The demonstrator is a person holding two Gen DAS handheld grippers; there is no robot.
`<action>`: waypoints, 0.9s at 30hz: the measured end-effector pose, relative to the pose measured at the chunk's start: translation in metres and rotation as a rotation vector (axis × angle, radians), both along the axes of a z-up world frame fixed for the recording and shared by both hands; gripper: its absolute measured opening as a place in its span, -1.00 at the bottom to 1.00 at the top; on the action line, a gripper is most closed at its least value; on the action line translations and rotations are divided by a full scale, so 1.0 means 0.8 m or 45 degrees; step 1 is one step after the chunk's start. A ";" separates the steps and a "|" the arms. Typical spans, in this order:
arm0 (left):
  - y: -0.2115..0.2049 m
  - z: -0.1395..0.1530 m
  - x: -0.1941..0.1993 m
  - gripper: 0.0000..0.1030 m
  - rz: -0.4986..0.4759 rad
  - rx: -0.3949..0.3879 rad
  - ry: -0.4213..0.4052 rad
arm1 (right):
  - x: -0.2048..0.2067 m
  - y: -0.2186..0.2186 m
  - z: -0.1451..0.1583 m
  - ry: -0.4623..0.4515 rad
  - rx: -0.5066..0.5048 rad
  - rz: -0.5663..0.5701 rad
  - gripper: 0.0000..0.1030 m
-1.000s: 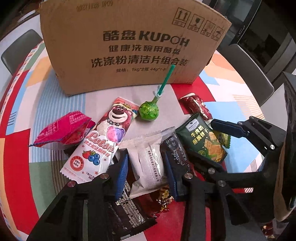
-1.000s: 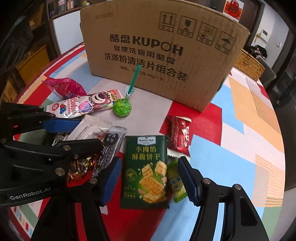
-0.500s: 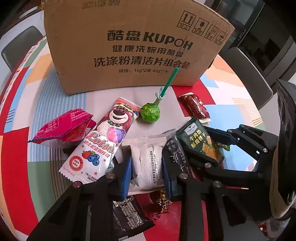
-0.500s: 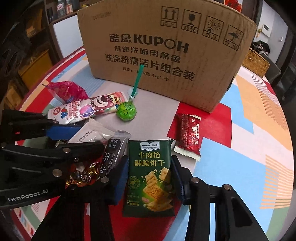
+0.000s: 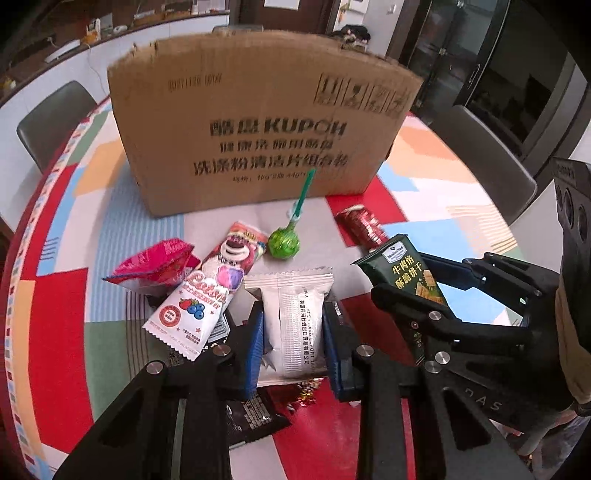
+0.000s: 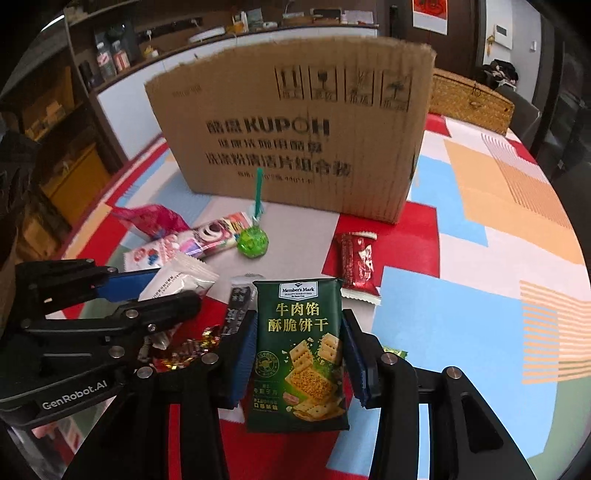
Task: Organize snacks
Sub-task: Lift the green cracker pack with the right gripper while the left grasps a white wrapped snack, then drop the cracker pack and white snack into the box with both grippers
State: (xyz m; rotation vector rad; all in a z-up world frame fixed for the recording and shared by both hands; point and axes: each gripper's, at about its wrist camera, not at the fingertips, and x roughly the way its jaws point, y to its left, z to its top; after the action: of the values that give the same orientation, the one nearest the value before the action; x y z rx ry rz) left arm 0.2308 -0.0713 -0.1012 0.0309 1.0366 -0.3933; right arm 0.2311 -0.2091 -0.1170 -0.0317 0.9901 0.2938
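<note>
Round table (image 5: pixel 59 280) with patchwork cloth, cardboard box (image 5: pixel 266 136) toward its far edge. Left gripper (image 5: pixel 293 332) pinches the white sachet (image 5: pixel 295 321); right gripper (image 6: pixel 297 358) clamps the green cracker pack (image 6: pixel 299 354), apparently raised off the cloth. Lollipop (image 6: pixel 253 242) lies before the box.

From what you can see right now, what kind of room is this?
Probably a home dining area. A round table under a colourful patchwork cloth has grey chairs around it, with a cluttered counter behind and a wicker basket beside the cardboard box.
</note>
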 end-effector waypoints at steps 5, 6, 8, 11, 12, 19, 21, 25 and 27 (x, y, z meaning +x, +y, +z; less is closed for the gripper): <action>0.002 0.030 -0.007 -0.43 0.005 -0.001 -0.079 | -0.010 0.000 0.029 -0.085 -0.007 -0.010 -0.13; 0.003 0.038 -0.008 -0.43 0.007 -0.001 -0.099 | -0.012 -0.001 0.035 -0.102 -0.008 -0.013 -0.13; 0.004 0.050 -0.008 -0.43 0.009 -0.001 -0.133 | -0.013 0.003 0.047 -0.131 -0.008 -0.018 -0.13; 0.007 0.072 -0.007 -0.43 0.016 -0.007 -0.189 | -0.013 0.007 0.066 -0.181 -0.003 -0.021 -0.13; 0.008 0.078 -0.007 -0.43 0.017 -0.011 -0.201 | -0.014 0.007 0.073 -0.197 0.003 -0.022 -0.13; 0.013 0.128 0.003 -0.43 0.027 -0.012 -0.319 | -0.004 0.012 0.116 -0.312 0.021 -0.025 -0.13; 0.014 0.139 0.007 -0.43 0.032 -0.008 -0.351 | 0.001 0.011 0.129 -0.346 0.026 -0.031 -0.13; 0.015 0.166 0.022 -0.43 0.042 -0.007 -0.414 | 0.014 0.011 0.157 -0.412 0.019 -0.043 -0.13; 0.016 0.180 0.032 -0.43 0.050 -0.001 -0.446 | 0.023 0.010 0.171 -0.441 0.022 -0.051 -0.13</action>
State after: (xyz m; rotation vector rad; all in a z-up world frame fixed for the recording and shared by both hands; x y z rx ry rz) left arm 0.2565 -0.0582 0.0427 0.0763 0.6903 -0.3382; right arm 0.2497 -0.2010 0.0197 -0.0452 0.6434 0.2499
